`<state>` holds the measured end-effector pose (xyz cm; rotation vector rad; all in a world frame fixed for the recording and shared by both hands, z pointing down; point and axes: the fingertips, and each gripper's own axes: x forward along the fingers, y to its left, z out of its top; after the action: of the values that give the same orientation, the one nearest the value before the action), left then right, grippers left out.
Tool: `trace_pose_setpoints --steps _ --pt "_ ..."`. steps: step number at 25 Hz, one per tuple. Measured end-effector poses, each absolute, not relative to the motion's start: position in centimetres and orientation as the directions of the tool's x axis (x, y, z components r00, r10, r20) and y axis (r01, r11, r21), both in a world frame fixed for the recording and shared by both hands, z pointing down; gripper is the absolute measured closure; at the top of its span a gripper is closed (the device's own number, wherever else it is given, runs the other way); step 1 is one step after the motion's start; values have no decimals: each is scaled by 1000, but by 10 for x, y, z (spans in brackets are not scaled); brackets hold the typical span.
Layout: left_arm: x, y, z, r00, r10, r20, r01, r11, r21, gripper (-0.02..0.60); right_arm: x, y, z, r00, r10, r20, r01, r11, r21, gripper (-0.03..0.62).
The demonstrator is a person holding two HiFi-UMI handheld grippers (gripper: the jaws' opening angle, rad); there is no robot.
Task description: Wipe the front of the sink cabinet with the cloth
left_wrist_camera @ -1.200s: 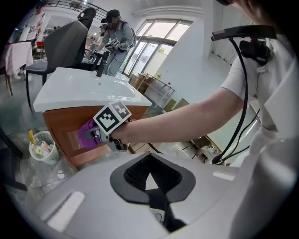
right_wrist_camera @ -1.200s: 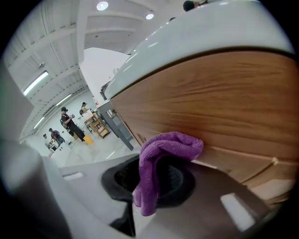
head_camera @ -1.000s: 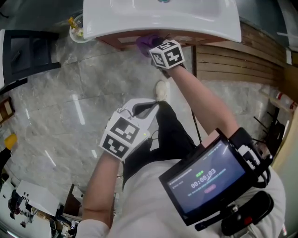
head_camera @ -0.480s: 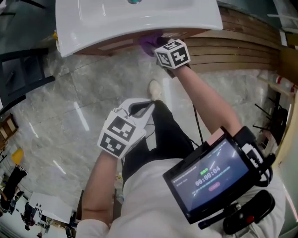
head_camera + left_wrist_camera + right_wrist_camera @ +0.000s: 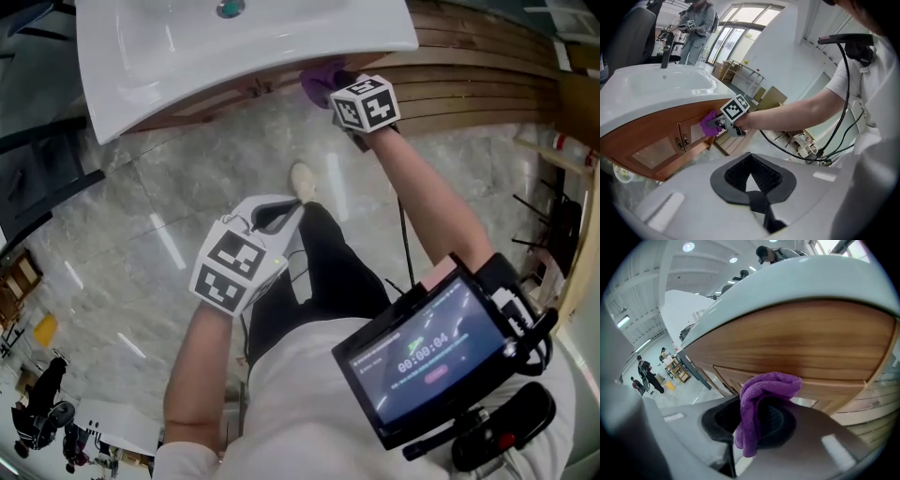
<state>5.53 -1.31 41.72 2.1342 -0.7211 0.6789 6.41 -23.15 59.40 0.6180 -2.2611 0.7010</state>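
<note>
R gripper (image 5: 755,426) pinching cloth (image 5: 765,389), at sink cabinet (image 5: 797,338)

Only legible txt: a timer on the chest screen (image 5: 427,352), lower right of head view, approx. "00:00:04". The green line above it & the pink button below are too blurry to read. Cube at top centre (image 5: 366,103) & cube at mid left (image 5: 232,270) carry b/w square codes, no letters or nos.
</note>
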Motion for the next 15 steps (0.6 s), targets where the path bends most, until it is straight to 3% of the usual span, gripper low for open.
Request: trace_pose_setpoints --steps 15 --pt "82 -19 423 714 -254 653 -663 -544 514 577 184 -284 602 -509 -329 796 -722 667 -186 522"
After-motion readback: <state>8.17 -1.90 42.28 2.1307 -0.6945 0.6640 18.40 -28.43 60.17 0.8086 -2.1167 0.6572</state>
